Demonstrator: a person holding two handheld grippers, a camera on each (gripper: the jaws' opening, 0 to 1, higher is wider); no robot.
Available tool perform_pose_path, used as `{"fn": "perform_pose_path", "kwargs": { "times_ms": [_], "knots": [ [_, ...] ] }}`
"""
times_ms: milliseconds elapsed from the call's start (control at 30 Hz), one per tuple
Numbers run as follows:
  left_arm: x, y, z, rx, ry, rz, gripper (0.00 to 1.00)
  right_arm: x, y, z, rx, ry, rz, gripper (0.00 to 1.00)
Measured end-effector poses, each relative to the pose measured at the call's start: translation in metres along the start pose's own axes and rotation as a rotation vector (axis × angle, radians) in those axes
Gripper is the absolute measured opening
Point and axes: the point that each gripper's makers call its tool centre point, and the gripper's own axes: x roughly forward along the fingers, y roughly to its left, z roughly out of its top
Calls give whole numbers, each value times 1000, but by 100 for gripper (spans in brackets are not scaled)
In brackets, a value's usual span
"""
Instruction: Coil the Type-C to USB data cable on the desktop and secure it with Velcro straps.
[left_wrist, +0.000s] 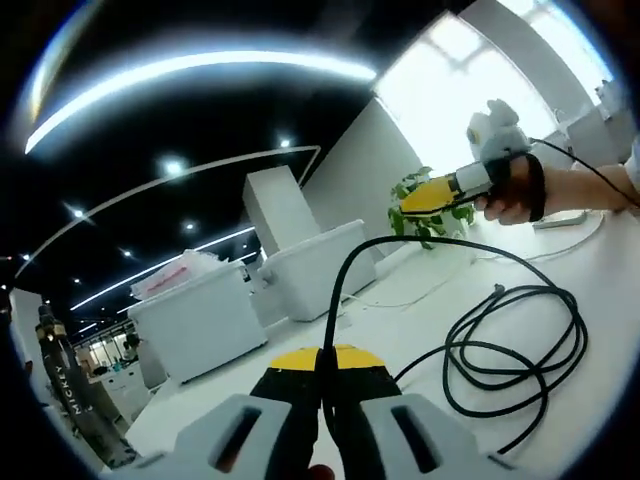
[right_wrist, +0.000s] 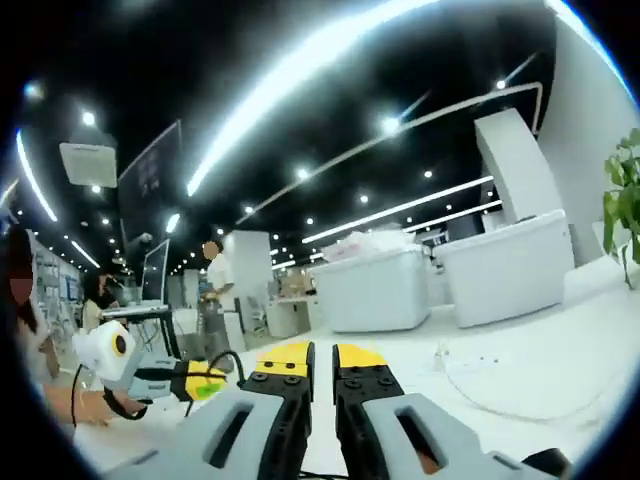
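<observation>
Several loose loops of the black cable (left_wrist: 520, 345) lie on the white desktop (left_wrist: 420, 300), ahead and right of the left gripper (left_wrist: 322, 365), which pinches one strand between closed jaws. The right gripper (right_wrist: 322, 362) is narrow, holding nothing visible. The cable looks light, limp and springy; gripping near the loops should work best.

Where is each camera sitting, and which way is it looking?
Left gripper view: sits on the left hand-held gripper, looking along its jaws, shut on the black cable coiled on the white desktop; the right hand-held gripper and the person's hand show upper right.
Right gripper view: sits on the right hand-held gripper, jaws nearly together with nothing visible between them, looking across the desktop into the office; the left hand-held gripper shows lower left.
Shared: the desktop, white bins, a green plant.
</observation>
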Motion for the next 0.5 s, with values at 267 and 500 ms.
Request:
{"fn": "perform_pose_path", "kwargs": {
  "times_ms": [267,500],
  "knots": [
    [-4,1,10,15,-32,15,4,24,32,-107,173,399,215,19],
    [-5,3,15,43,-45,19,4,36,52,-135,27,510,270,21]
  ]
}}
